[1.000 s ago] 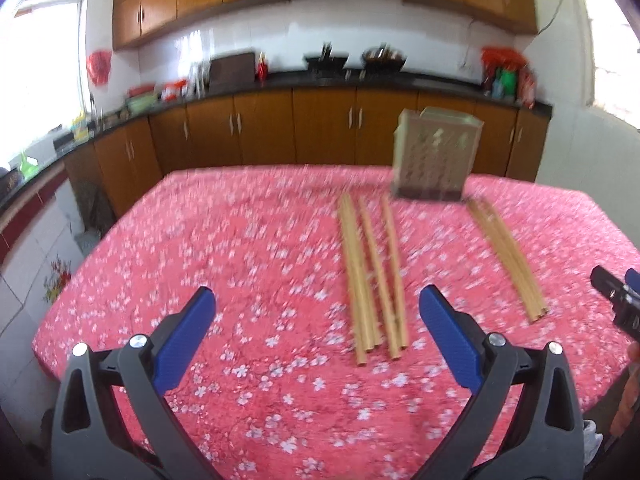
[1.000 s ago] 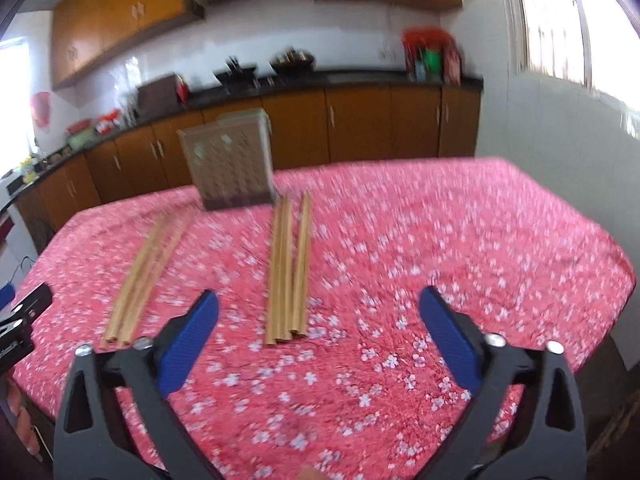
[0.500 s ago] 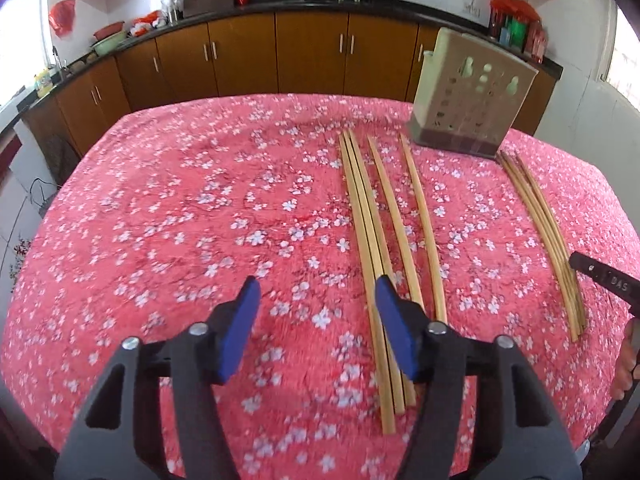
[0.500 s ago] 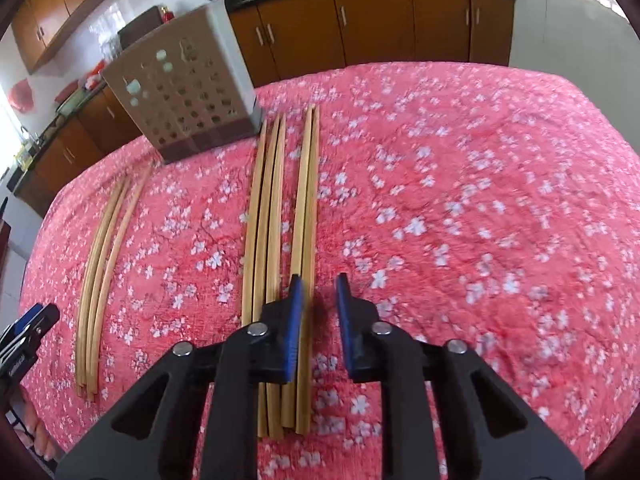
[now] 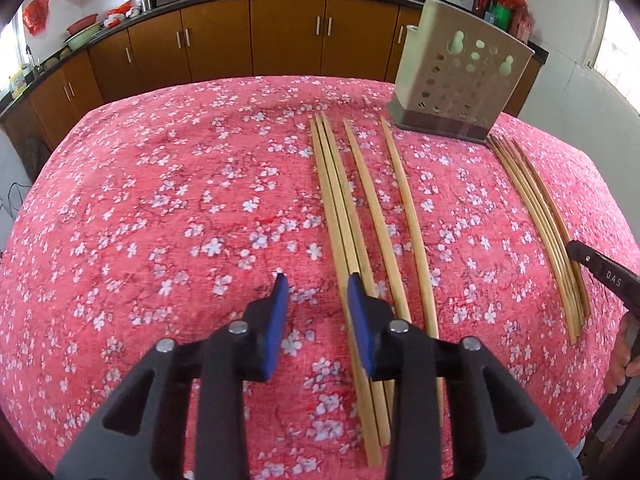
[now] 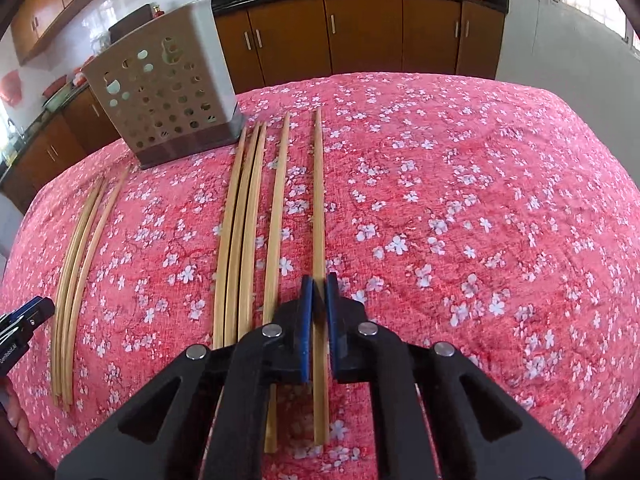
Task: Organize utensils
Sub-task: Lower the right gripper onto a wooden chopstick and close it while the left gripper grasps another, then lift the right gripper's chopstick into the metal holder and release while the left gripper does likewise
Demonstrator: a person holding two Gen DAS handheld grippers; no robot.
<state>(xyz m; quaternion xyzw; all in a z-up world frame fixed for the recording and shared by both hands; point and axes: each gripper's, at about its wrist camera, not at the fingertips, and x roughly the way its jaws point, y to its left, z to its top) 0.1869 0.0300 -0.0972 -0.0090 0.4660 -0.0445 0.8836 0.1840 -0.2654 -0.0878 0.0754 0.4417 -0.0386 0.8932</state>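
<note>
Right wrist view: our right gripper (image 6: 319,286) has just pinched the rightmost chopstick (image 6: 318,200), left gripper (image 5: 316,284) narrowed but part-open, so lift toward the perforated holder (image 6: 168,92) looks next.

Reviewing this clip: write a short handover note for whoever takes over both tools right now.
Right tool: shut on the rightmost bamboo chopstick, which lies on the red floral tablecloth.
Left tool: open, low over the cloth, left of the triple chopstick bunch, holding nothing.
Beige perforated utensil holder: upright at the far side; no chopsticks visible inside.
Done: nothing stowed.
Left: lift the gripped stick into the holder, then the rest, including the other bunch.
</note>
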